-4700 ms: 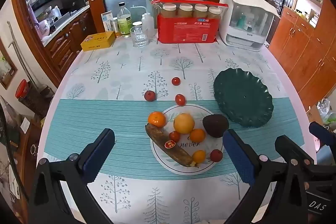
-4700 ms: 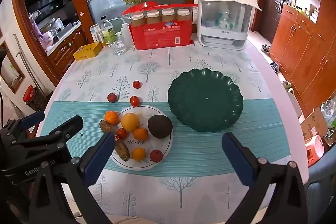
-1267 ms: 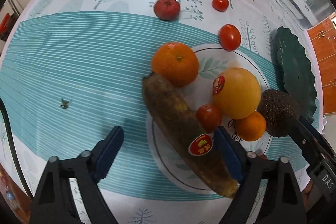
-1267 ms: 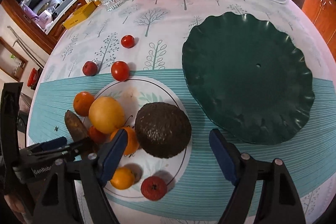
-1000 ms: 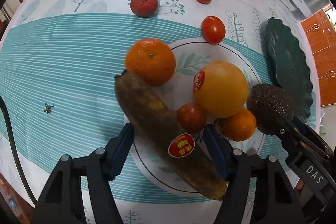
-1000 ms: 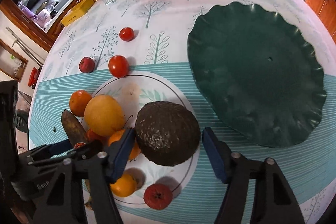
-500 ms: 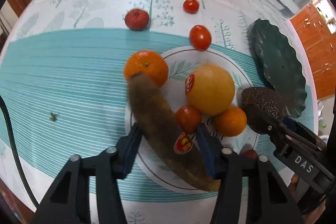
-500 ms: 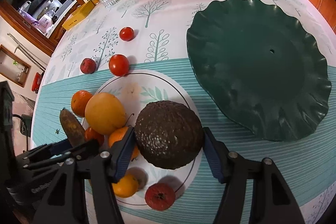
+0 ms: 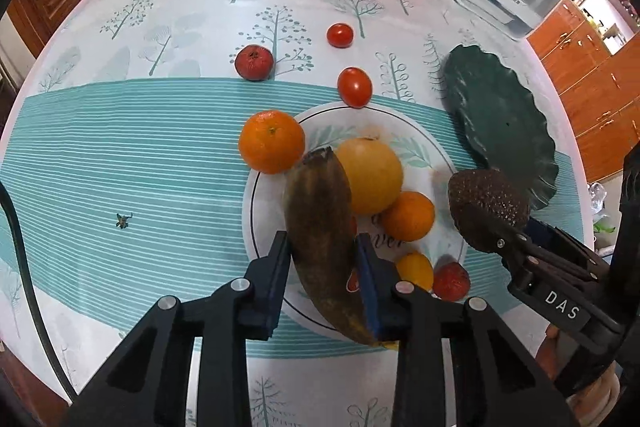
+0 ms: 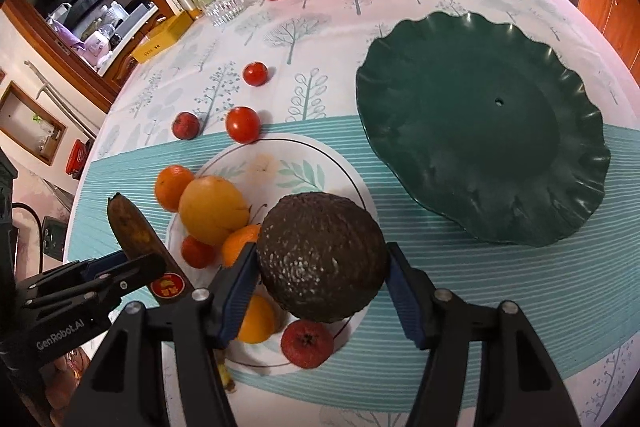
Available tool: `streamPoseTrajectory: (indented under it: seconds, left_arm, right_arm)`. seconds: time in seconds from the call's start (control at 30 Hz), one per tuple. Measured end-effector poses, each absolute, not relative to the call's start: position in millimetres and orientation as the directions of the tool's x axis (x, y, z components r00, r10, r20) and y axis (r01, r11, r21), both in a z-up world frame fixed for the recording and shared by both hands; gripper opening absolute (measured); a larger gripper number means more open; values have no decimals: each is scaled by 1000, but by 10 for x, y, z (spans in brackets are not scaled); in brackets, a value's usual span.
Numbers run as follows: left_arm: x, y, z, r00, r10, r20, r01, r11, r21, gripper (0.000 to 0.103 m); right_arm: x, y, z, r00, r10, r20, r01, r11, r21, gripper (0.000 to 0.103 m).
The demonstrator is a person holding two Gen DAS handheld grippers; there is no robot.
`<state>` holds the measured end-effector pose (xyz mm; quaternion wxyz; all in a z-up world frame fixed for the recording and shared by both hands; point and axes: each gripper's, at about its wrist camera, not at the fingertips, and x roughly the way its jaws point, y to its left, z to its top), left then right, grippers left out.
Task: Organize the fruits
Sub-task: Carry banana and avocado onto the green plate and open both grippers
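The left gripper (image 9: 322, 267) squeezes the brown banana (image 9: 322, 219), tipped up over the white plate (image 9: 424, 147). The right gripper (image 10: 320, 279) hugs the dark avocado (image 10: 320, 259) above that plate. The green plate (image 10: 480, 123) sits to the right.

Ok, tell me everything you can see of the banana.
The banana is overripe, its peel mostly dark brown with a yellowish trace at the lower tip and a red sticker near that end. The left gripper is shut on its lower half, blue pads on both sides. It tilts up, stem end raised in front of the large yellow fruit, above the white plate.
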<state>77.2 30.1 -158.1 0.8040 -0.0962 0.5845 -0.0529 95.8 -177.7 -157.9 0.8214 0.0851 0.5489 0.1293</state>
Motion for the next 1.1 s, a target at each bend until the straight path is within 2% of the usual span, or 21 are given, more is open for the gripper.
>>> streamPoseTrajectory:
  seconds: [0.43, 0.77, 0.93, 1.1]
  left_arm:
    - [666, 17, -1018, 402, -230, -886, 87, 973, -213, 30]
    - [1203, -771, -393, 456, -320, -830, 288, 936, -203, 30]
    - [1584, -1248, -436, 454, -316, -833, 358, 921, -153, 30]
    - [1941, -1651, -907, 353, -263, -898, 389, 914, -115, 30]
  right_arm:
    - [744, -1962, -1211, 443, 306, -843, -116, 952, 284, 62]
    - [893, -2525, -999, 524, 182, -832, -18, 979, 203, 62]
    - [1152, -2869, -1144, 517, 110, -849, 56, 985, 162, 62]
    - [1344, -3083, -1316, 502, 70, -862, 106, 984, 141, 63]
